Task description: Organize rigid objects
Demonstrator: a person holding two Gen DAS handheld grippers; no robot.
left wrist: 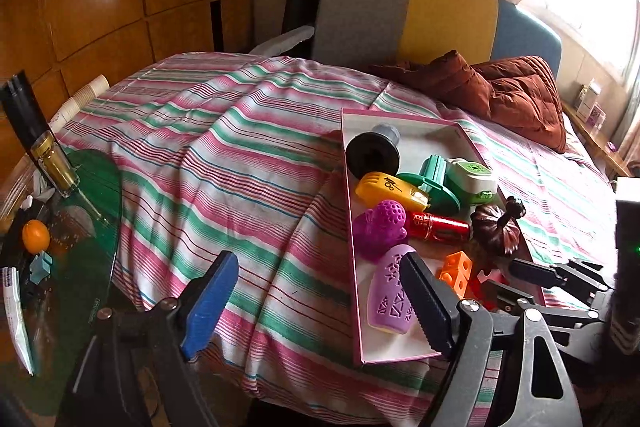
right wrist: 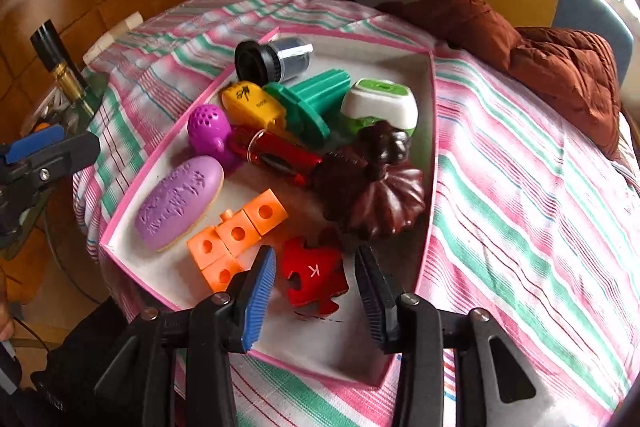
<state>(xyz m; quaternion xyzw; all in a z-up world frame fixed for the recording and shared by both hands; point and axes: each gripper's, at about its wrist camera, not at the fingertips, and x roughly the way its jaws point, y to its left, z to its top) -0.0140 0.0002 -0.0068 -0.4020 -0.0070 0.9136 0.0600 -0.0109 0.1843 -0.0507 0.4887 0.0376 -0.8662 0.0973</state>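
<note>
A shallow pink-rimmed box (right wrist: 434, 95) sits on the desk, which is draped in a pink, green and white striped cloth (right wrist: 520, 195), and it holds all the small rigid objects. At its far end lies a black and grey cylinder (right wrist: 276, 61); just nearer are a yellow piece (right wrist: 252, 103), a green flanged piece (right wrist: 312, 103) and a white and green case (right wrist: 380, 103). In the middle rest a magenta perforated toy (right wrist: 210, 133), a red metallic tube (right wrist: 276, 151) and a dark brown pumpkin-shaped piece (right wrist: 380, 191). Toward the near end lie a lilac oval (right wrist: 180, 201), a cluster of orange cubes (right wrist: 236, 237) and a red puzzle piece marked K (right wrist: 316, 275). The right gripper (right wrist: 316, 291) hovers over the near end of the box with its jaws spread wide on either side of the red puzzle piece, holding nothing. The left gripper (left wrist: 320, 299) is beside the box's left edge, its jaws also apart and empty. A brown quilted jacket (right wrist: 560, 67) lies on the cloth beyond the box.
</note>
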